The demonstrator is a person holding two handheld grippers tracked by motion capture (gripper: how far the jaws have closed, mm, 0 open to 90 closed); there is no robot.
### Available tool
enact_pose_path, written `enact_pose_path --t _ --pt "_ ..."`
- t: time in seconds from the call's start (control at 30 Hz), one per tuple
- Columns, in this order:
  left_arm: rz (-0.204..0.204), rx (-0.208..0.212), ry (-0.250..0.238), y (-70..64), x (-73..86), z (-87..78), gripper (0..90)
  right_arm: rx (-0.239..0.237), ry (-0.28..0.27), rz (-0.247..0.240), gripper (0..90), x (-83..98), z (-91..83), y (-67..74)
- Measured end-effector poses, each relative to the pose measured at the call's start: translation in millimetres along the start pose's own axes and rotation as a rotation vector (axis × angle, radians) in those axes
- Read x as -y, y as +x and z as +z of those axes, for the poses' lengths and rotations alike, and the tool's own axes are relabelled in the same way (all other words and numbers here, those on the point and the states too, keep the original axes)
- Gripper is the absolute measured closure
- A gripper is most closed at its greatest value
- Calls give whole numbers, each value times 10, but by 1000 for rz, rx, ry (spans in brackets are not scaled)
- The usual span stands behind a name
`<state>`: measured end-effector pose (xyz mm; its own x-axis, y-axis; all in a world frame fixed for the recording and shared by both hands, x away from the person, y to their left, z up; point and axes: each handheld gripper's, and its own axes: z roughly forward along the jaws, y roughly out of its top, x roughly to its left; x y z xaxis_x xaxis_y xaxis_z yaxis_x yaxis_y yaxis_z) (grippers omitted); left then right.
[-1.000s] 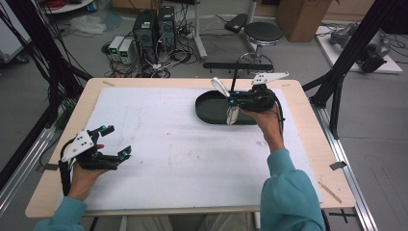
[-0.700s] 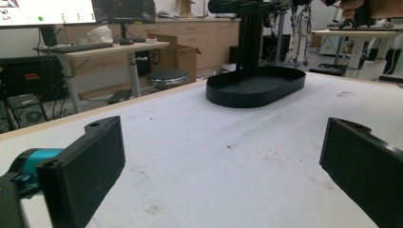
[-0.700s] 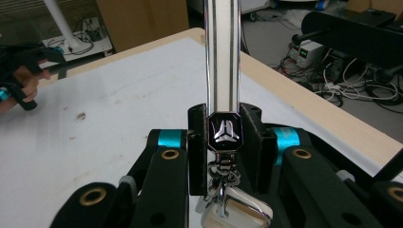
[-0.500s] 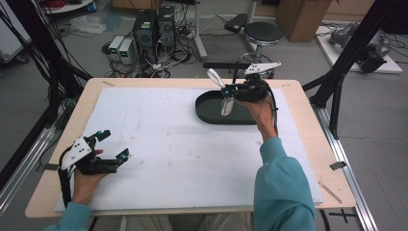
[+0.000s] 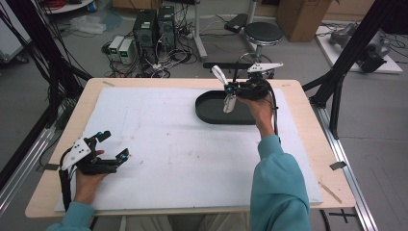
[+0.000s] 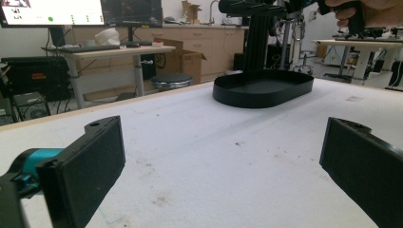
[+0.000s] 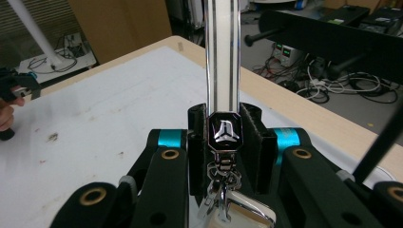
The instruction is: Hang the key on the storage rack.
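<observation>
My right gripper (image 5: 230, 89) hovers over the far side of a black oval tray (image 5: 207, 113), shut on a white strap (image 5: 219, 75) with a metal clasp. In the right gripper view the strap (image 7: 222, 52) rises straight up from between the jaws of that gripper (image 7: 223, 116). Its black-and-silver clasp (image 7: 224, 133) and ring hang down in front. My left gripper (image 5: 114, 144) rests low at the near left of the white mat, open and holding nothing. Its own view shows the left gripper (image 6: 223, 142) with its jaws wide apart and the tray (image 6: 262, 93) far ahead.
The white foam mat (image 5: 168, 144) covers most of the wooden table (image 5: 308, 159). Beyond the far edge stand a stool (image 5: 263, 33), computer boxes (image 5: 154, 24) and cables on the floor. Black frame posts (image 5: 351, 53) rise at the right and left sides.
My right gripper has lifted slightly and shifted toward the far edge of the tray, with the strap's free end tipping higher. The left gripper has slid a little nearer to the person.
</observation>
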<state>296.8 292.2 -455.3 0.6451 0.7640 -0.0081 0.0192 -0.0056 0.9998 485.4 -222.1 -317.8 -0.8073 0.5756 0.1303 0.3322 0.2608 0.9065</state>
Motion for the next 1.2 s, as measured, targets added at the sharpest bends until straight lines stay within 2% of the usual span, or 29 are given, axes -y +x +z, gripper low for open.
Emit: enact_pose_path --t 0.13,0.53,0.67,1.0,1.2 --pt "-17 -6 -27 17 9 -17 17 16 1 18 746 28 -37 -74" --pt "-9 -27 -24 -5 15 -9 17 30 -6 73 746 124 -51 -254" --pt "2 -25 -20 -9 14 -12 17 31 -25 91 746 154 -60 -314" --pt "-4 -26 -21 -4 15 -12 17 31 -6 108 746 210 -30 -394" --pt "-9 -22 -23 -2 16 -14 17 37 1 140 746 255 -9 -444"
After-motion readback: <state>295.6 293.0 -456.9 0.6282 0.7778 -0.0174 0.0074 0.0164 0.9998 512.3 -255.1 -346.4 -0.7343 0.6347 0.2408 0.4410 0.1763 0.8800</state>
